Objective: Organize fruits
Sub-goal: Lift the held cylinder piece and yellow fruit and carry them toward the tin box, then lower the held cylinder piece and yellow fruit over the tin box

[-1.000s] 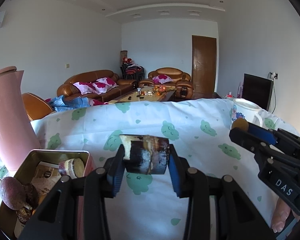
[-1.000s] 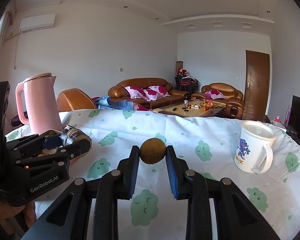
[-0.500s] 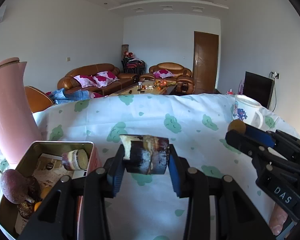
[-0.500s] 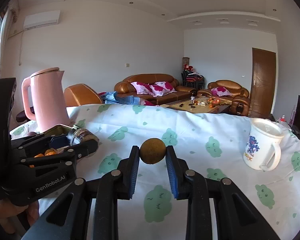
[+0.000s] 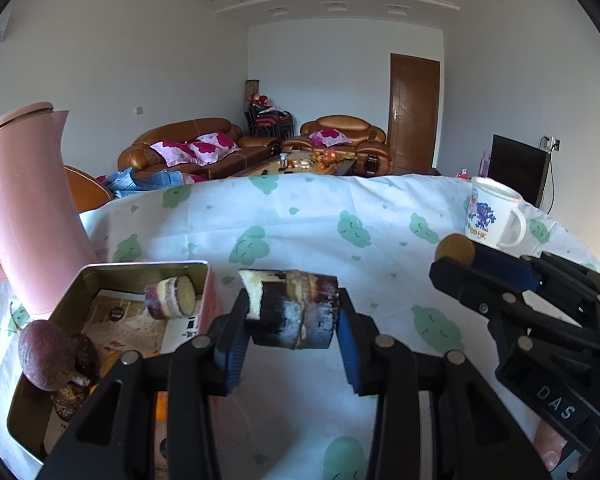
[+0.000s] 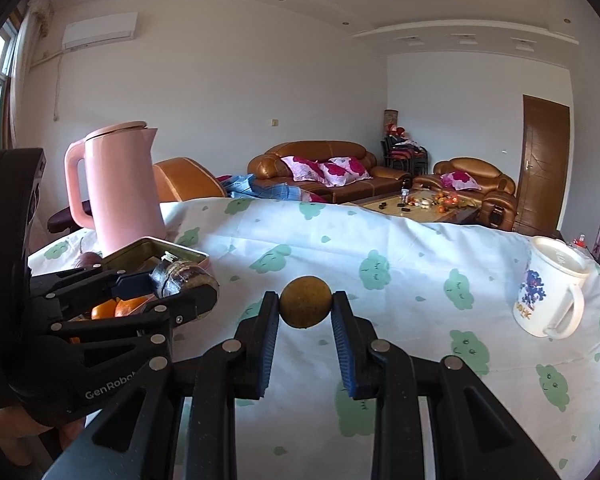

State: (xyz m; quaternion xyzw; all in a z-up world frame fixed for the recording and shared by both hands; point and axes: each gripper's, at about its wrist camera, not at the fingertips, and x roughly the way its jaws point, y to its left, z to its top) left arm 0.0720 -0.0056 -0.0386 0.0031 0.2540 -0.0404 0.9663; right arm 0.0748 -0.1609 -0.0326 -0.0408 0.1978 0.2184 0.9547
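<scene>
My left gripper (image 5: 291, 312) is shut on a short dark sugarcane piece (image 5: 292, 307), held above the tablecloth just right of an open metal tin (image 5: 204, 280). Inside the tin lie another cane piece (image 5: 171, 298), a dark brown round fruit (image 5: 48, 356) and oranges (image 6: 118, 307). My right gripper (image 6: 306, 307) is shut on a small round brown fruit (image 6: 306, 307), held over the cloth to the right of the tin. In the left wrist view the right gripper (image 5: 456, 252) shows at right with the brown fruit (image 5: 454, 249); the left gripper (image 6: 180, 284) shows at left in the right wrist view.
A tall pink kettle (image 5: 24, 208) stands behind the tin at the left. A white printed mug (image 6: 548, 292) stands at the right on the green-patterned tablecloth (image 6: 380, 240). Beyond the table's far edge are brown sofas and a coffee table.
Both grippers have shifted left toward the tin, which now shows more fully in the left wrist view. The kettle and tin appear closer in the right wrist view. Both grips are unchanged.
</scene>
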